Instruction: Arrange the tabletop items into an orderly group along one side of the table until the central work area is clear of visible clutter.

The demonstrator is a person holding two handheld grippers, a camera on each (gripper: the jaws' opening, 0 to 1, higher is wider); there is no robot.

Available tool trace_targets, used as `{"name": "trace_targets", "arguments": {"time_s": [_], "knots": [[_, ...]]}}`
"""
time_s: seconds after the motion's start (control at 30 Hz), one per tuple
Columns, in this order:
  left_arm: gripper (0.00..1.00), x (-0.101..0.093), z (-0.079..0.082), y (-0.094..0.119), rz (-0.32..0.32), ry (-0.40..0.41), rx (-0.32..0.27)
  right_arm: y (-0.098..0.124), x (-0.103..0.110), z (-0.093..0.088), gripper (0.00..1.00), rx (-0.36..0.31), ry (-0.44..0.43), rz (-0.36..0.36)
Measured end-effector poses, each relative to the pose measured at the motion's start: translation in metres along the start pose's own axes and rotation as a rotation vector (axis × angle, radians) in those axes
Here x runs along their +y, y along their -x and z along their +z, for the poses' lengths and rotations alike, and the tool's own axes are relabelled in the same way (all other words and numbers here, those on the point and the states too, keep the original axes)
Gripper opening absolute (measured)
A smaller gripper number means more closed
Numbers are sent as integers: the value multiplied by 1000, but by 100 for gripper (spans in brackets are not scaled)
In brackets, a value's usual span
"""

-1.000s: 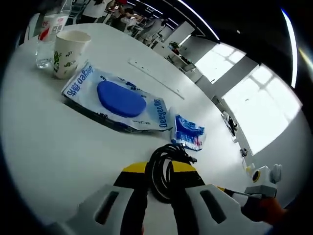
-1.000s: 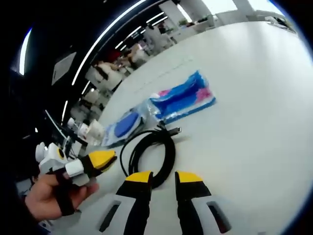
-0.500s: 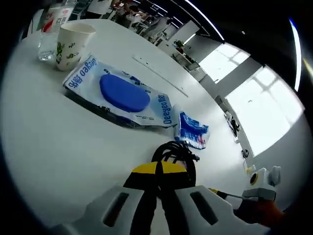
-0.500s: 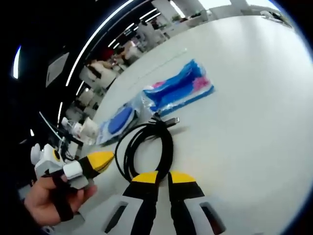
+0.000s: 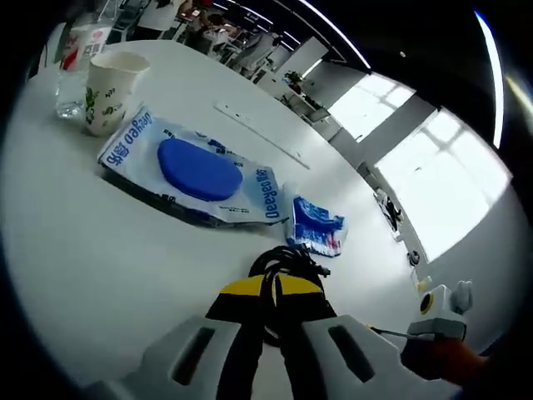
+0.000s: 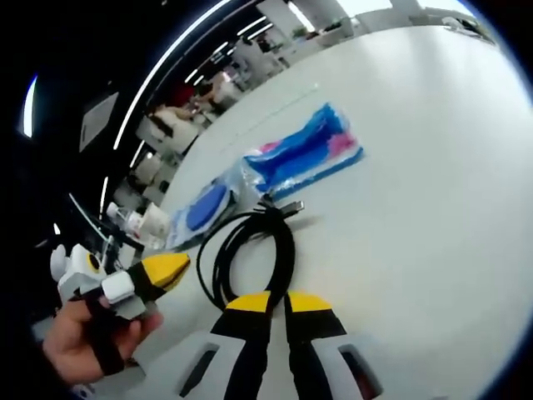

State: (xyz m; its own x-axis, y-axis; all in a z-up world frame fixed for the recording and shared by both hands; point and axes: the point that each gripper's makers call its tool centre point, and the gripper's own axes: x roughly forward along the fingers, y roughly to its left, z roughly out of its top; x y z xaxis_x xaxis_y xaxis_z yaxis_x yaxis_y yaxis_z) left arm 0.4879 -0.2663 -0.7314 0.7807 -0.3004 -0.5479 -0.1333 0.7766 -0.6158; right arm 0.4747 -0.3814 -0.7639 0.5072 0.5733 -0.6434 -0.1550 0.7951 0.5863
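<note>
Lying on the white round table (image 5: 75, 250) is a coil of black cable (image 6: 250, 250), and both grippers have their yellow tips closed on it; in the right gripper view the right gripper (image 6: 277, 302) pinches the near edge of the loop, jaws drawn together with only the cable between them, while the plug end of the coil points away toward the packets; in the left gripper view the left gripper (image 5: 268, 287) is clamped the same way on the bundled black cable (image 5: 283, 265), which rises just past its tips. Beyond the coil in the left gripper view sits a small blue and pink tissue packet (image 5: 315, 227), and just beside that a larger wet-wipe pack (image 5: 191, 171) with a blue oval lid, lying flat; farther off stand a paper cup (image 5: 108, 79) and, touching or nearly touching it, a clear glass (image 5: 68, 92). The right gripper view shows the tissue packet (image 6: 304, 160) and the wipe pack (image 6: 204, 212) in a row past the cable; a hand (image 6: 87, 333) at the lower left holds another yellow-tipped gripper.
</note>
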Motion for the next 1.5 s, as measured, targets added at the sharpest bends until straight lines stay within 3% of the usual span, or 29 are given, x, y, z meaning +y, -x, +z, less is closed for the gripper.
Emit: {"name": "trace_targets", "arguments": {"time_s": [0.17,0.3,0.43,0.57,0.73,0.87,1.3,1.5], "knots": [[14,4,-5,-4,7,-21,27,3,1,0,2,-7,-3,8],[13,5,-12,-9,11,-17,47,4,1,0,2,-9,-9,12],[0,5,-17,-11,5,-37,64,6,3,0,2,-4,7,17],[0,9,-22,-8,22,-17,73,4,1,0,2,5,18,24],[0,15,-29,-1,35,-22,102,1,-1,14,1,0,22,32],[0,13,-34,3,33,-31,122,-4,0,18,1,20,90,33],[2,2,-51,11,-1,-52,183,-15,2,34,0,28,127,30],[2,1,-56,5,11,11,186,-15,5,33,0,23,106,36]]}}
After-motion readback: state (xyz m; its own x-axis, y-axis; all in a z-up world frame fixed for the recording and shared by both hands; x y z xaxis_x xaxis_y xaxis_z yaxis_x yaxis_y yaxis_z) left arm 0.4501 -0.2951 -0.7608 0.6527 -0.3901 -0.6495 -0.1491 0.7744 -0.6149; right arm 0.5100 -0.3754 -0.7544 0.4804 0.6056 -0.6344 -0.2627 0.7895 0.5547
